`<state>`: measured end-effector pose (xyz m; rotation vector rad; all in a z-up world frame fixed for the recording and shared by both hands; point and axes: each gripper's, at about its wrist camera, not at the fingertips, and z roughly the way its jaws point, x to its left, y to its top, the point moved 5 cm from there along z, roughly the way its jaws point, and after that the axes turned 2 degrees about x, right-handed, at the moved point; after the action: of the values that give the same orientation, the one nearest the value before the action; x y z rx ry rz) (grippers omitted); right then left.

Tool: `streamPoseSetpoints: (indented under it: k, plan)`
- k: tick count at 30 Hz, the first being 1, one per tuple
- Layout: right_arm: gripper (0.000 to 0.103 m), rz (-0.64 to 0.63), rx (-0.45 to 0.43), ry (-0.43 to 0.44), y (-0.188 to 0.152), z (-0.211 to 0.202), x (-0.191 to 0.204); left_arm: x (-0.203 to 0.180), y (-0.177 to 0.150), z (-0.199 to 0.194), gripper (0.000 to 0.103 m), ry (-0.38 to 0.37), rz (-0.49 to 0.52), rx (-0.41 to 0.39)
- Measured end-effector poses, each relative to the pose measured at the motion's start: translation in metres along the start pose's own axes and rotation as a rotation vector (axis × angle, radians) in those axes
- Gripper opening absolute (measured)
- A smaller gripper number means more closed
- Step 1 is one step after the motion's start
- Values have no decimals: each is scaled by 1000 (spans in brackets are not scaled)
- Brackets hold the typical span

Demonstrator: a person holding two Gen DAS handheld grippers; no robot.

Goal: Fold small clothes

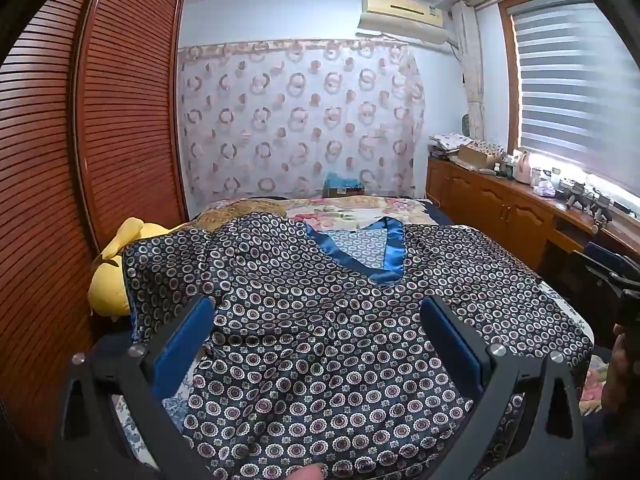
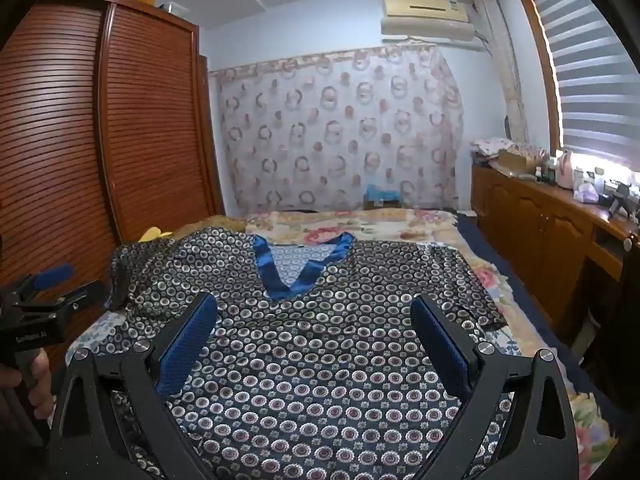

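Left wrist view shows the left gripper (image 1: 318,320) spread wide and holding nothing above the patterned V-neck top (image 1: 320,340), which lies flat on the floral bedspread (image 1: 360,210); the right gripper (image 2: 314,320) hangs likewise empty. Best to pinch a sleeve edge cleanly, one layer only. The hem nearest both cameras is cut off.

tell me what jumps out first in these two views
A dark circle-patterned top with a shiny blue V-neck lies spread flat across the bed, filling the foreground. A yellow plush toy pokes out at the bed's left edge, beside the tall slatted wooden wardrobe.
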<state>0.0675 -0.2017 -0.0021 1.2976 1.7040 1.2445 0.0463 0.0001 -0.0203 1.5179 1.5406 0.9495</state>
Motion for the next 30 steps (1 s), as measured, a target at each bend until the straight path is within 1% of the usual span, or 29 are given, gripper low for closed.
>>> streamPoseSetpoints:
  k: [15, 17, 30]
  plan:
    - [99, 8, 7, 2, -1, 0, 0, 2, -2, 7, 103, -4, -2, -9]
    - [99, 8, 6, 3, -1, 0, 0, 0, -1, -2, 103, -2, -4, -17]
    - [99, 9, 12, 3, -3, 0, 0, 1, 0, -7, 103, -4, -7, -30]
